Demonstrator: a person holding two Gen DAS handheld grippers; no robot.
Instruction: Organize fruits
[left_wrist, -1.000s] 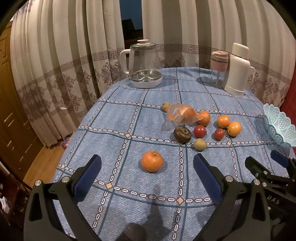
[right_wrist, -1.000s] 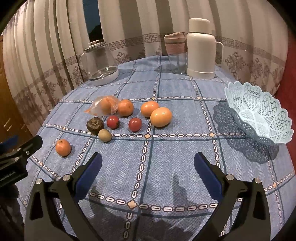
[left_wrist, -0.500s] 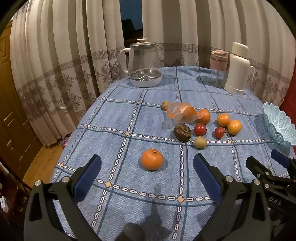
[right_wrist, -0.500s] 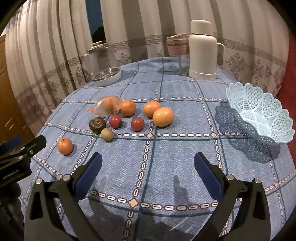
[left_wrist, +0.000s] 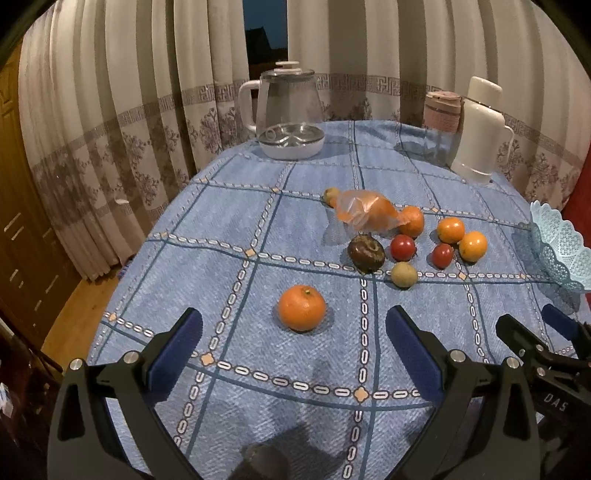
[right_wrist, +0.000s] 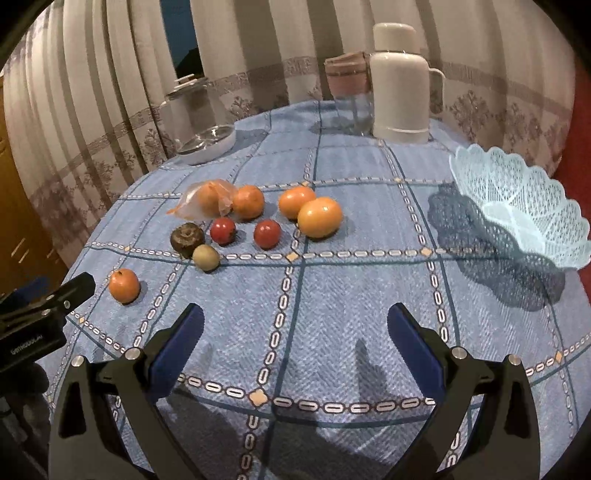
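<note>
Both tools have come a little closer to the fruit, the left tool (left_wrist: 293, 349) wide open and empty just behind the lone orange (left_wrist: 302, 307), the right tool (right_wrist: 295, 343) open and empty too, and the blue basket (right_wrist: 524, 206) waits empty on the tabletop (right_wrist: 362, 295).

This is a room in a home, a dining or living room by the look of it. A round table (left_wrist: 229, 236) wears a blue patterned cloth. Long beige curtains (left_wrist: 110, 129) with a woven border hang behind it, parted on a dark window (left_wrist: 265, 33). On the table stand a glass kettle (left_wrist: 290, 114), a white thermos (left_wrist: 480, 129) and a pink cup (left_wrist: 441, 112). Wooden cabinet doors (left_wrist: 18, 206) and wood flooring (left_wrist: 77, 314) show at the left.
</note>
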